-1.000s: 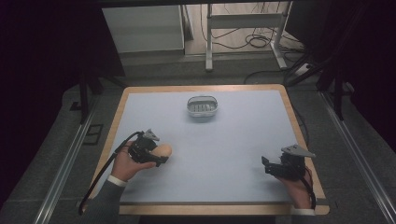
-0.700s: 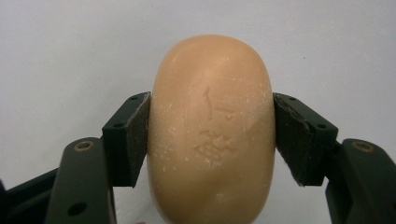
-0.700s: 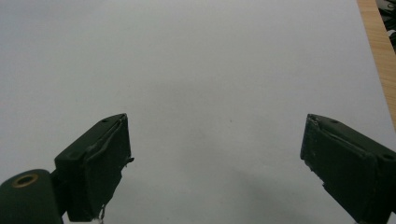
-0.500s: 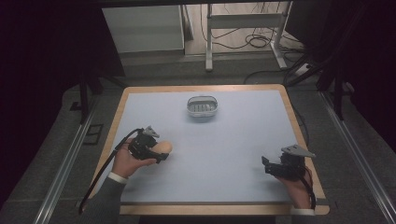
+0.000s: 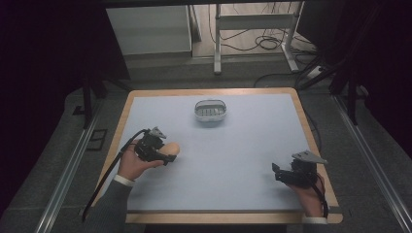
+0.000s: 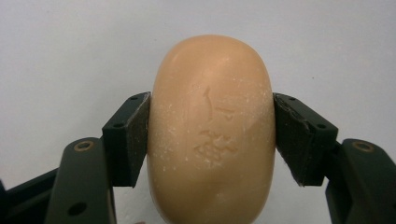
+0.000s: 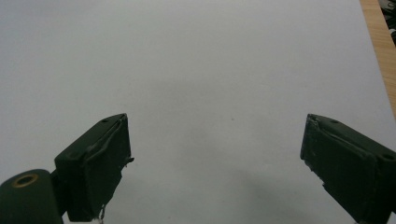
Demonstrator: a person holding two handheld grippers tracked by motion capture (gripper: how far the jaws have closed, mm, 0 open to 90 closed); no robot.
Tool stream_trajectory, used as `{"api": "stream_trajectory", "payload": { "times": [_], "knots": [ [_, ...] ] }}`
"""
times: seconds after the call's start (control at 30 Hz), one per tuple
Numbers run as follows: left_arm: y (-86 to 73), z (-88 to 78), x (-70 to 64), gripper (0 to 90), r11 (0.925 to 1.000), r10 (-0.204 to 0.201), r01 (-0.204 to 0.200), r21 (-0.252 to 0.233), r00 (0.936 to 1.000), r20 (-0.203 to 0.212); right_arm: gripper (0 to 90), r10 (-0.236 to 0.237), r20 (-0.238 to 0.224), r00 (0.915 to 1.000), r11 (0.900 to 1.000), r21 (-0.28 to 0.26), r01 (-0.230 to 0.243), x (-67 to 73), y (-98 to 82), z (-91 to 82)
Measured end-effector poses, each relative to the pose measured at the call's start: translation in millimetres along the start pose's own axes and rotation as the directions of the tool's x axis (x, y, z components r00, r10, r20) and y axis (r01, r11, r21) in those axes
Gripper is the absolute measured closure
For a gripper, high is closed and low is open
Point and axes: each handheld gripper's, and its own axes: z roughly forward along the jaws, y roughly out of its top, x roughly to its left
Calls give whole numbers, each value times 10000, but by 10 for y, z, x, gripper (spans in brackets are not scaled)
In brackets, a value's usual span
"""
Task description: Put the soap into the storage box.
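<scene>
A tan oval bar of soap (image 6: 210,126) with a stamped mark sits between my left gripper's (image 6: 211,135) two black pads, which press on both its sides. In the high view the soap (image 5: 172,147) shows at the table's left, held by the left gripper (image 5: 164,152) just above the pale mat. A small white soap dish (image 5: 211,111) stands at the far middle of the table. My right gripper (image 5: 278,173) rests near the front right corner, and in the right gripper view its jaws (image 7: 215,163) stand wide apart over bare mat.
The pale blue mat (image 5: 233,155) covers the wooden table (image 5: 311,141), whose edge shows at the right gripper view's upper right (image 7: 376,37). Cables trail from each gripper. Beyond the table stand a white cabinet (image 5: 148,29) and desk legs (image 5: 252,34).
The left hand with the soap has shifted slightly forward and right, away from the front edge. The right gripper has stayed where it was.
</scene>
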Motion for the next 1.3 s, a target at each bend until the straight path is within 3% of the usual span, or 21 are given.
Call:
{"api": "stream_trajectory", "payload": {
  "times": [1.3],
  "knots": [
    [425, 3, 107, 329, 9995, 188, -190, -232, 9998, -116, 85, -152, -126, 9998, 9998, 96, 153, 31, -1, 23]
  ]
}}
